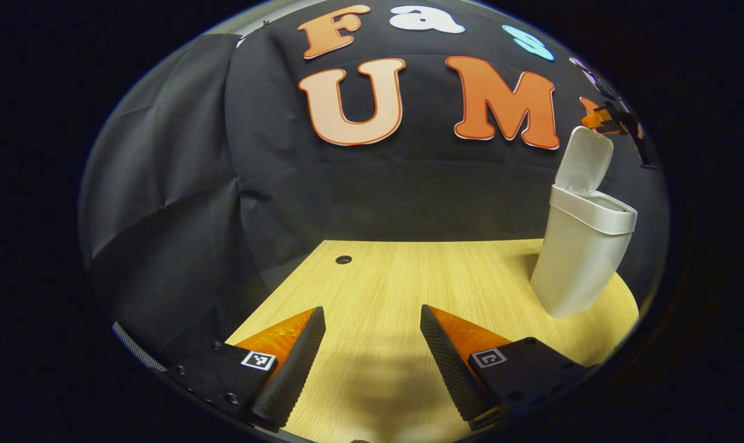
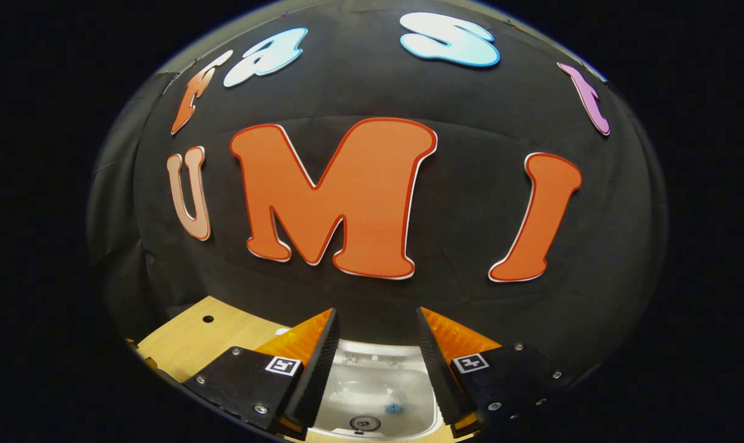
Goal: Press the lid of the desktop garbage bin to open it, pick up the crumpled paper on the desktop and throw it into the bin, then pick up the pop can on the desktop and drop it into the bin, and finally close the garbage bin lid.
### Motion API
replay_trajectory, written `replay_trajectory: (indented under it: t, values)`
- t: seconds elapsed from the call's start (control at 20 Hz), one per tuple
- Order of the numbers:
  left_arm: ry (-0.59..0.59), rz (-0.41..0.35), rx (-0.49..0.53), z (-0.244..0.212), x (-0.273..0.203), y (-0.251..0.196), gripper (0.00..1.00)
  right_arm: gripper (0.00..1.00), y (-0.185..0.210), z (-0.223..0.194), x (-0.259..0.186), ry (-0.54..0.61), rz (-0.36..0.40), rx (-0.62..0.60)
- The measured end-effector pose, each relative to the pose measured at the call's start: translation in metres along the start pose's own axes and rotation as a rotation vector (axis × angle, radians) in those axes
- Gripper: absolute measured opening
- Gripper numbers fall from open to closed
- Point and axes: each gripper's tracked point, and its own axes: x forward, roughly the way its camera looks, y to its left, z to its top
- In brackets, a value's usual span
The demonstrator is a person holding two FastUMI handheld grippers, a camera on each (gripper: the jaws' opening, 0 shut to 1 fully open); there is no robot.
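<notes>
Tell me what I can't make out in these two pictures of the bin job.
- Bin contents, left gripper view: its wall hides the inside; the lid stands open.
- Bin opening, right gripper view: cut off by the bottom edge and flanked by the right gripper; the small things inside are too small to identify.
- Left gripper: open over the table, with nothing between its fingers.

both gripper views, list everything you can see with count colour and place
garbage bin: 1, white, standing on the desk's right side in the left gripper view, lid raised; the right gripper view looks down into its open top
pop can: 1, top end seen inside the bin
desk: 1, light wood, with a small dark hole near its far edge
left gripper: 1, low over the desk, jaws apart and holding nothing
right gripper: 1, above the bin's opening, jaws apart and holding nothing
</notes>
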Motion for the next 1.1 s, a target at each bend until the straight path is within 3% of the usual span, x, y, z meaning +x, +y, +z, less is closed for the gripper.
replay_trajectory:
  t: [0.1,0.15,0.2,1.1]
  values:
    - [-0.004,-0.022,0.010,0.002,0.001,-0.006,0.99,0.75,0.001,-0.018,-0.006,0.038,-0.001,-0.020]
    - [-0.005,-0.032,0.015,0.002,0.003,-0.010,0.99,0.70,0.002,-0.025,-0.009,0.053,0.001,-0.023]
    - [-0.005,-0.040,0.019,0.003,0.003,-0.012,0.99,0.76,0.004,-0.032,-0.011,0.065,0.004,-0.025]
    - [0.005,-0.137,0.075,0.003,0.011,-0.044,0.99,0.78,0.018,-0.134,-0.044,0.266,0.022,0.042]
